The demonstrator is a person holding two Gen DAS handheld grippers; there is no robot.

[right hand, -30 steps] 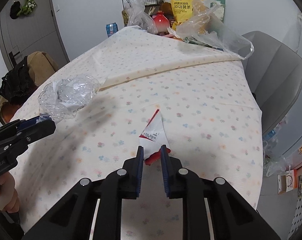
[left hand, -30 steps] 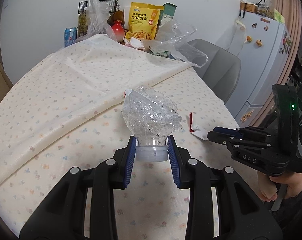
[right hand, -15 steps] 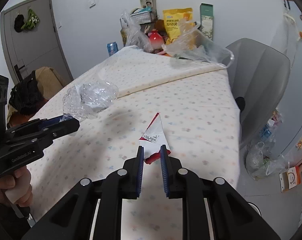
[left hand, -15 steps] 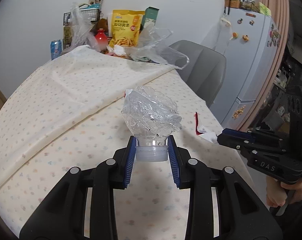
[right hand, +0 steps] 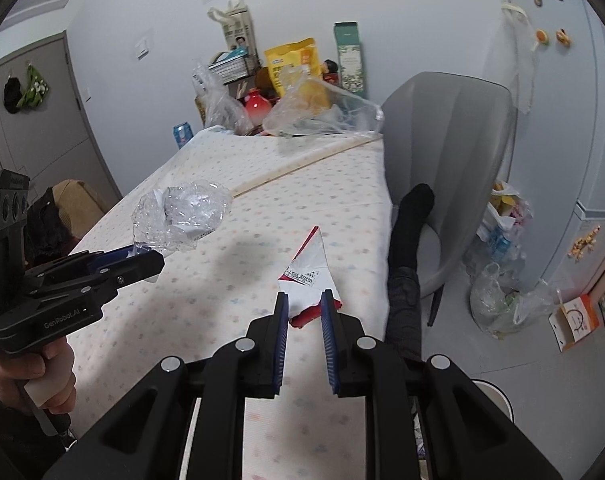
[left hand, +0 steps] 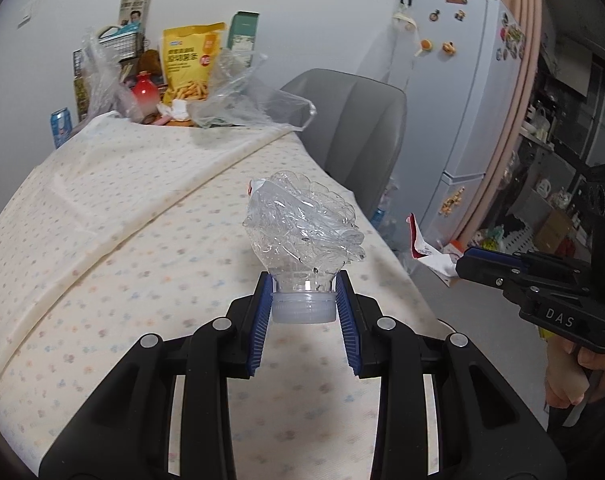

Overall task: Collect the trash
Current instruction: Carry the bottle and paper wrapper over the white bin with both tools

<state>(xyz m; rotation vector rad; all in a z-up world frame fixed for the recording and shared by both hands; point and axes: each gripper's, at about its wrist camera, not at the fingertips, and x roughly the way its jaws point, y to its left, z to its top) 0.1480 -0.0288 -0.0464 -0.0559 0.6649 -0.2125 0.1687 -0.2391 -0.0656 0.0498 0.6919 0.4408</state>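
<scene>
Both grippers have swung toward the chair side since the earlier frame; more floor, chair and fridge now show, and each load has stayed clamped.

Left gripper [left hand: 304, 304]: jaws clamped on the pale cap of the crushed bottle [left hand: 302, 236], which stands up beyond the blue pads, held clear above the tabletop [left hand: 142, 240]. Bottle is clear plastic, crumpled into a ball, a scrap of label at its top left.

Right gripper [right hand: 304, 312]: jaws nearly together, pinching the red lower edge of the torn wrapper [right hand: 308, 268]. Wrapper is white with a red border and small printed text, rising to a point beyond the jaws, lifted off the cloth near the tabletop's chair-side edge.

Below both: cream cloth with small coloured flower dots, a second layer folded across the far half. Far beyond the jaws, against the white wall: yellow snack bag [left hand: 190, 64], clear plastic bags, red jar, blue can [left hand: 61, 126]. To the right, a grey chair [right hand: 450, 152] with a dark-socked leg [right hand: 408, 232] on it, then the fridge [left hand: 470, 92] with magnets. Bagged clutter on the floor [right hand: 502, 300].
</scene>
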